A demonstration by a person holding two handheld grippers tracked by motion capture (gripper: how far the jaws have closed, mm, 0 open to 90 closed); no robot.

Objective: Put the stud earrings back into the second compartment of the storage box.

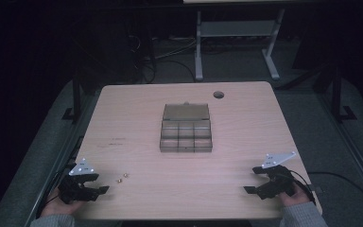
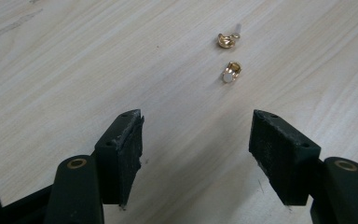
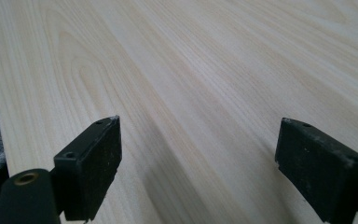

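Gold-coloured, 2 small clasps [image 2: 229, 56] lie just ahead of the left gripper [image 2: 198, 140], whose jaws gape empty like the right gripper [image 3: 198, 163].

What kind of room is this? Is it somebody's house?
Probably not a house. It looks like a lab or workshop: a plain wooden table with a cable hole, loose cables on the grey floor behind it, and another metal-legged desk farther back. The room is dim.
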